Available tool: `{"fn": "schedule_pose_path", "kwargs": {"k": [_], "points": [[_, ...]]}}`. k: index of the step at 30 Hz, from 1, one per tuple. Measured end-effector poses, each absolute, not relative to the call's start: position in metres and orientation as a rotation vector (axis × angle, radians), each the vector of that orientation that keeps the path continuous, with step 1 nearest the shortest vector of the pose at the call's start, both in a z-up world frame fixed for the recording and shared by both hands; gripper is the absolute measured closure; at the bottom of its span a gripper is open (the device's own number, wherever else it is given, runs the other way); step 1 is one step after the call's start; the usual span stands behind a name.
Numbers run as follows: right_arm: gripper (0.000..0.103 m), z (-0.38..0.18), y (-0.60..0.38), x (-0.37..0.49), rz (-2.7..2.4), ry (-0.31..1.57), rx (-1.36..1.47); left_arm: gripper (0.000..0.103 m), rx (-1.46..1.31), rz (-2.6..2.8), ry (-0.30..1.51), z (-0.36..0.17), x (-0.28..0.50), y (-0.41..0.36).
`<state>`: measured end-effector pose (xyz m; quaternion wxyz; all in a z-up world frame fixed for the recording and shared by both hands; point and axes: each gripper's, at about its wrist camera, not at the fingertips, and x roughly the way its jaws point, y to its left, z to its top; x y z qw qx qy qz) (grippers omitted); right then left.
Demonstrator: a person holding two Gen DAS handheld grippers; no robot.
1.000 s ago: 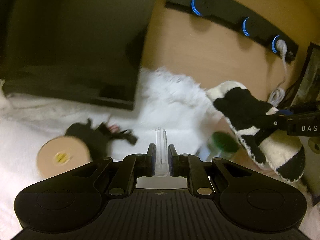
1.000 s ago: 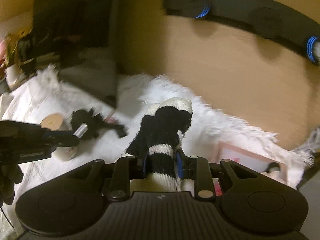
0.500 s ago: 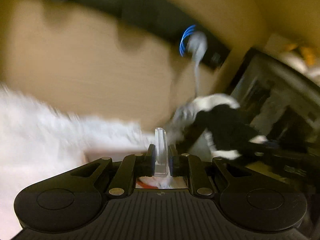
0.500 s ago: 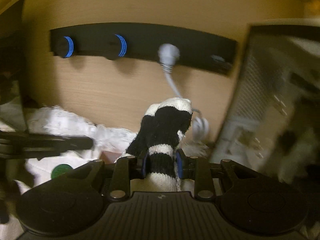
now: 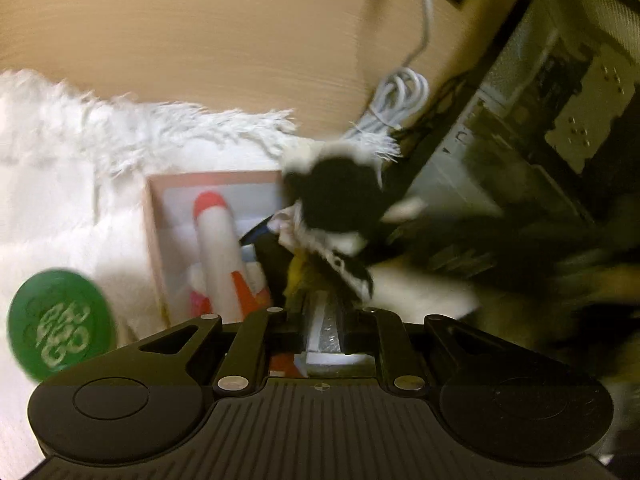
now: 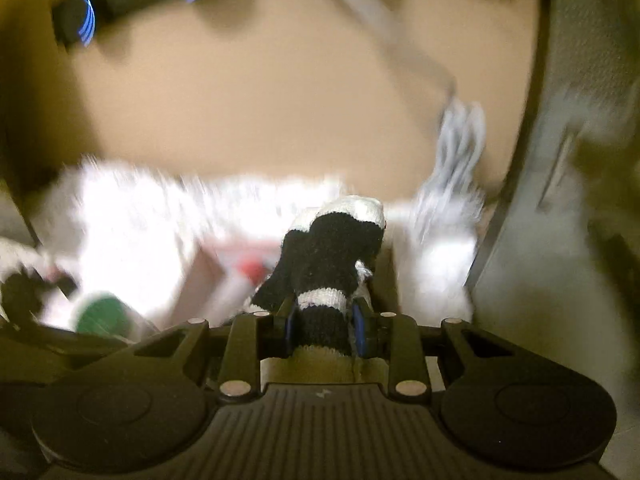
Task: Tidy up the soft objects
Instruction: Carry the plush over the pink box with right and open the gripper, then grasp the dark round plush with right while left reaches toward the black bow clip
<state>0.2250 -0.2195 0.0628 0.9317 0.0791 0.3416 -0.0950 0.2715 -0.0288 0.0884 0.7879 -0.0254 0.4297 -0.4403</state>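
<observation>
My right gripper point(image 6: 324, 330) is shut on a black-and-white striped sock point(image 6: 328, 256) and holds it above a pink-rimmed box point(image 6: 208, 276). In the left wrist view the same sock point(image 5: 340, 204) hangs over the right side of that box point(image 5: 154, 240), which holds a white soft toy with a red tip point(image 5: 216, 248). My left gripper point(image 5: 322, 320) sits low over the box; its fingers look parted and hold nothing. Both views are blurred.
A white fluffy rug point(image 5: 60, 152) lies under the box. A green round lid point(image 5: 60, 324) is at the left. A coiled white cable point(image 5: 400, 100) lies by the wooden wall. A computer case point(image 5: 540, 112) stands at the right.
Both grippers have swung right, from the rug with the tape roll to the pink box by the computer case. The sock stays in my right gripper. My left gripper's fingers have parted.
</observation>
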Motion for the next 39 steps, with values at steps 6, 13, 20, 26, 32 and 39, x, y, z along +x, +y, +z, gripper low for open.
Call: {"fn": "schedule_pose_path", "kwargs": {"k": [6,13,20,26,32,39], "points": [[0.072,0.024,-0.217,0.240,-0.241,0.740,0.124,0.087,-0.061,-0.861,0.908,0.101,0.275,-0.004],[0.069,0.023,-0.211,0.240,-0.247,0.767,0.080,0.087,-0.039,-0.821,0.790,0.129,0.261,0.013],[0.063,0.037,-0.204,0.234,-0.255,0.798,0.053,0.087,-0.070,-0.745,0.791,0.131,0.252,0.066],[0.056,0.083,-0.174,0.220,-0.263,0.686,0.002,0.087,-0.119,-0.620,0.787,0.125,0.247,0.136],[0.047,0.133,-0.110,0.219,-0.111,0.567,0.027,0.087,-0.128,-0.479,0.765,0.119,0.240,0.215],[0.044,0.112,-0.007,0.277,0.254,0.732,0.307,0.087,-0.203,-0.325,0.762,0.112,0.234,0.302]]}}
